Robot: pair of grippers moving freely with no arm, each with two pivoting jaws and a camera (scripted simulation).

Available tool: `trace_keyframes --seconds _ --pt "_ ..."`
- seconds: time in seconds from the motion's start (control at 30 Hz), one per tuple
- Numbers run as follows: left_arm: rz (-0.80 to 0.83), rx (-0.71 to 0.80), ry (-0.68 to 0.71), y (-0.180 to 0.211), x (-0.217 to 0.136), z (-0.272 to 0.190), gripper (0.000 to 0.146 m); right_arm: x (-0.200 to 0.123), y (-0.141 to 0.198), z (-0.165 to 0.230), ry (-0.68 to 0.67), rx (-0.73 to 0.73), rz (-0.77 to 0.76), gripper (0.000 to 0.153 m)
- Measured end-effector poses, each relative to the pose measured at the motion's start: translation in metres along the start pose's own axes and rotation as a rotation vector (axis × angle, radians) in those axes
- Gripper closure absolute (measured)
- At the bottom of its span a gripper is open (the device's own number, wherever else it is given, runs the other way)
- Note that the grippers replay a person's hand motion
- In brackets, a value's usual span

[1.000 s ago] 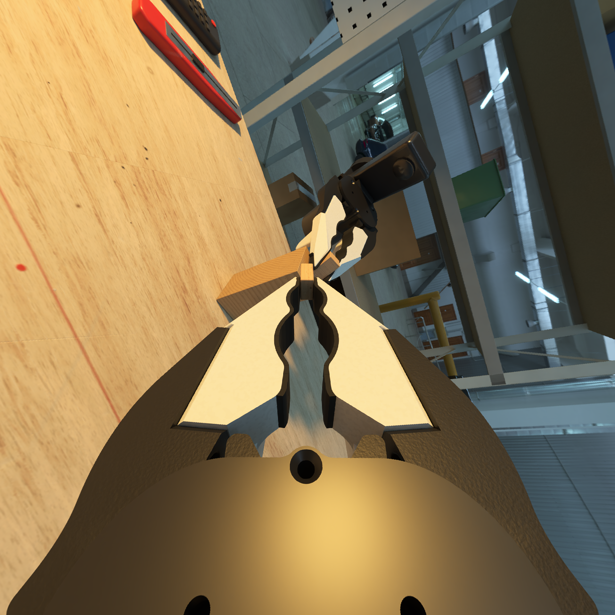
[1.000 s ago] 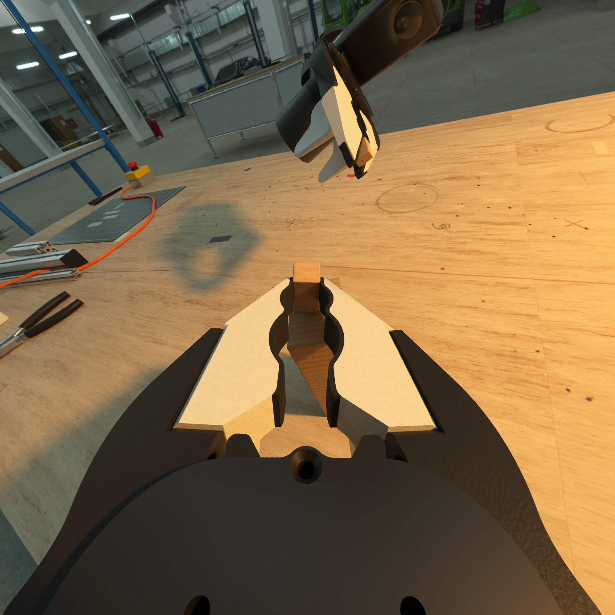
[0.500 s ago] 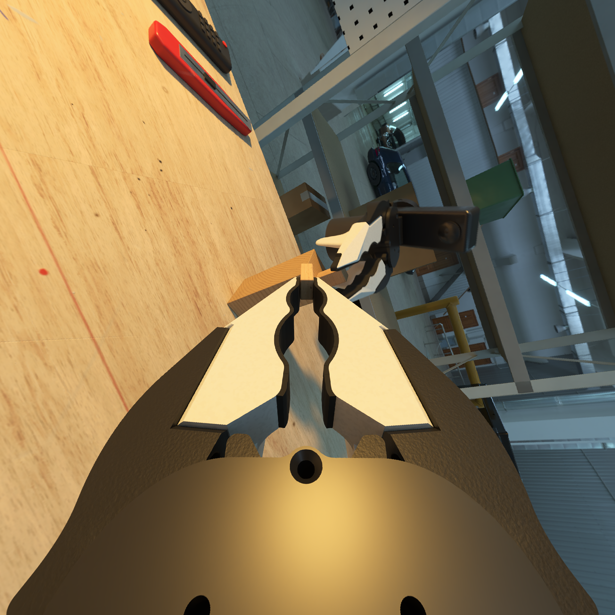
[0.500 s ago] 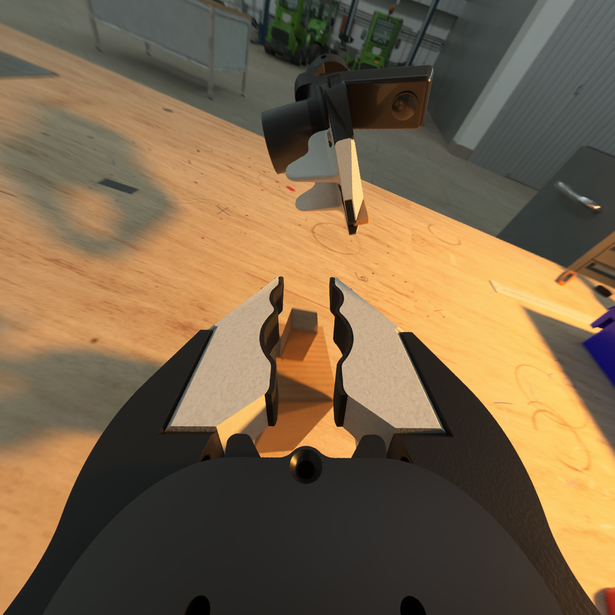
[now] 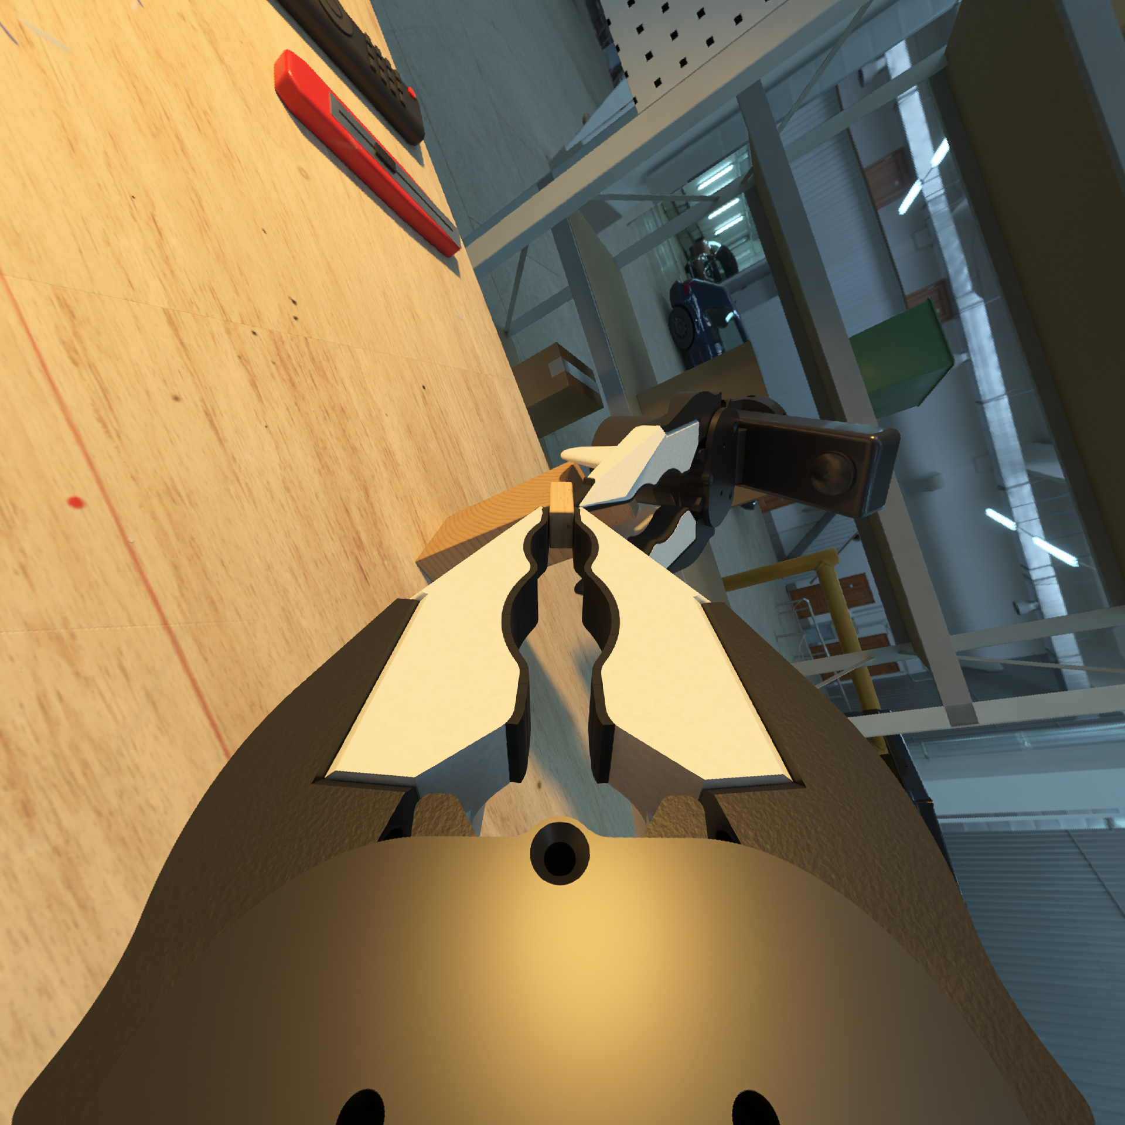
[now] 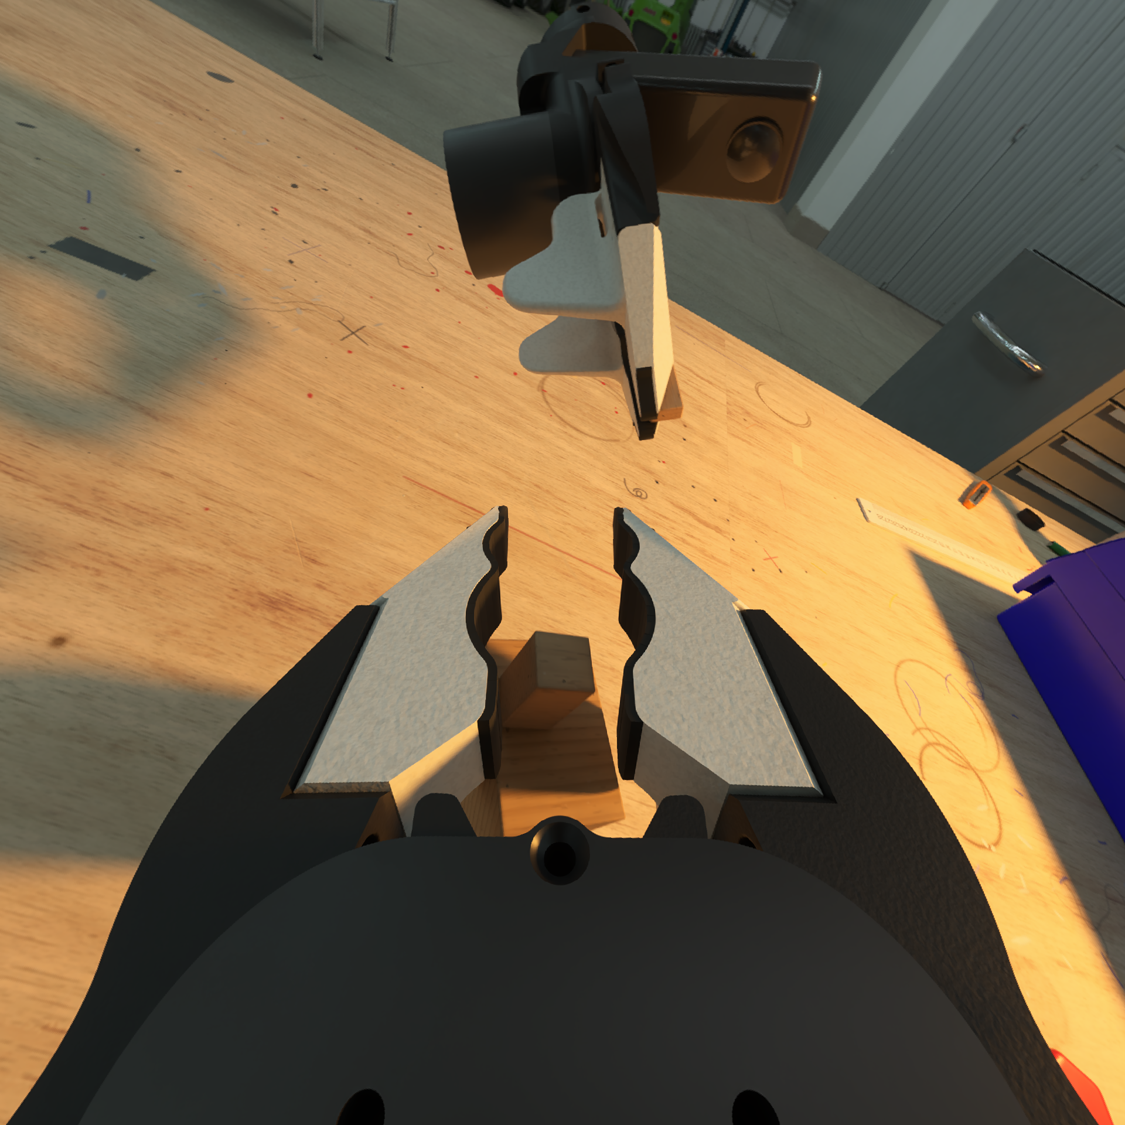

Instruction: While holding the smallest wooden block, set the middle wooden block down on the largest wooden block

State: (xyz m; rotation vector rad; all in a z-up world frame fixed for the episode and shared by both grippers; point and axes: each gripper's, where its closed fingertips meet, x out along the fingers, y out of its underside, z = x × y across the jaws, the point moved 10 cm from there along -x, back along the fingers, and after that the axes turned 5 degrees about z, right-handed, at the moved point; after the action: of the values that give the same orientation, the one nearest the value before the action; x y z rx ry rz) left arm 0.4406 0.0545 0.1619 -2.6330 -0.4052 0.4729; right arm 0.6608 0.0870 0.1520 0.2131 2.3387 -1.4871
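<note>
My left gripper (image 5: 560, 517) is shut on the smallest wooden block (image 5: 560, 514), held above the table. In the right wrist view it hangs ahead (image 6: 648, 426) with that block (image 6: 669, 399) between its tips. My right gripper (image 6: 560, 517) is open and empty. Below and between its fingers, the middle wooden block (image 6: 551, 676) rests on the largest wooden block (image 6: 560, 773), free of both fingers. In the left wrist view the largest block (image 5: 487, 523) lies on the table behind my fingertips, and the right gripper (image 5: 651, 511) is open just beyond it.
A red utility knife (image 5: 365, 152) and a black remote (image 5: 365, 67) lie at the table's far edge. A blue bin (image 6: 1071, 639), a white ruler (image 6: 931, 536) and a drawer cabinet (image 6: 1065, 456) are to the right. The wooden table (image 6: 243, 487) has pencil and paint marks.
My right gripper has opened, let go of the middle block on the largest block, and drawn back above it. My left gripper keeps hold of the smallest block.
</note>
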Motion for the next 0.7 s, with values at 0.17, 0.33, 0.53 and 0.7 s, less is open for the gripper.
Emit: trace_keyframes --seconds 0.17,0.33,0.53,0.7 --pt "-0.001 0.0 0.003 0.0 0.0 0.0 0.14 0.007 -0.003 0.003 -0.01 0.002 -0.001 0.112" --pt "-0.007 -0.002 0.001 0.001 -0.001 0.001 0.14 0.012 -0.005 0.004 -0.015 0.031 -0.02 0.106" --pt "-0.006 0.0 0.004 0.001 0.0 0.001 0.14 0.008 -0.008 0.005 0.005 0.011 -0.034 0.103" --pt "-0.009 -0.001 0.003 0.0 -0.001 0.002 0.14 0.011 -0.005 0.003 0.006 0.034 -0.01 0.102"
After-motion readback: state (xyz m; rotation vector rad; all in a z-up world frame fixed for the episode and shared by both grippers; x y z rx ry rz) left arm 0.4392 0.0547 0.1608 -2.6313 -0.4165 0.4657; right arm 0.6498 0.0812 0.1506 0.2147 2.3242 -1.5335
